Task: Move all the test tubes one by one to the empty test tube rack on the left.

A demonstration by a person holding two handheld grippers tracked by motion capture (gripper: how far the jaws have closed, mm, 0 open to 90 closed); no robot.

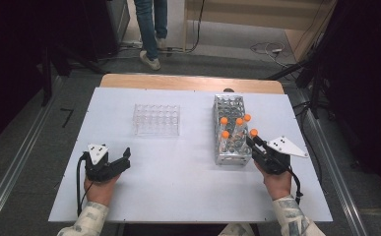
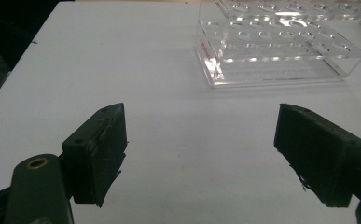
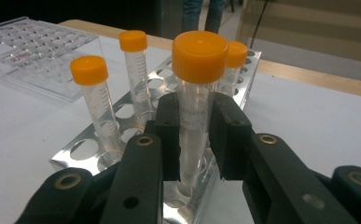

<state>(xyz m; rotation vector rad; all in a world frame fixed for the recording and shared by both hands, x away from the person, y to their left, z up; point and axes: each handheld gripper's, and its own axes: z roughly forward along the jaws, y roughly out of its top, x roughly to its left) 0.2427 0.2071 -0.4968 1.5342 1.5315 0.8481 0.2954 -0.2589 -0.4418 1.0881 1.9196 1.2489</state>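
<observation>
In the high view, a white table (image 1: 178,182) carries a metal rack (image 1: 231,129) with many round holes, standing with its long side running away from the person. Several clear tubes with orange caps stand in it. To the left of it, well apart, lies a clear plastic rack (image 1: 156,119), low and rectangular. The right gripper (image 1: 255,141) is at the near right corner of the metal rack and its jaws are clamped on a tube (image 1: 253,133) with an orange cap. The left gripper (image 1: 126,158) rests near the front left of the table, far from both racks, with its jaws apart.

In the left gripper view, the two black jaws stand wide apart over the bare white table, and their pads look rough and a little worn at the edges. The clear plastic rack (image 2: 281,51) is ahead, glossy, with rows of round holes and a small red mark on its side which is too small to read.

In the right gripper view, the jaws press on both sides of the tube (image 3: 194,116), just under its ribbed orange cap. The tube is clear plastic, round and slim, and it stands upright with its long axis vertical and the cap on top; its lower end is in a hole at the corner of the shiny metal rack (image 3: 80,151). There is faint grey printing on the tube, partly hidden by the jaws, so I cannot read it. Three other tubes (image 3: 94,98) stand upright behind it, one with scale lines on its side.
</observation>
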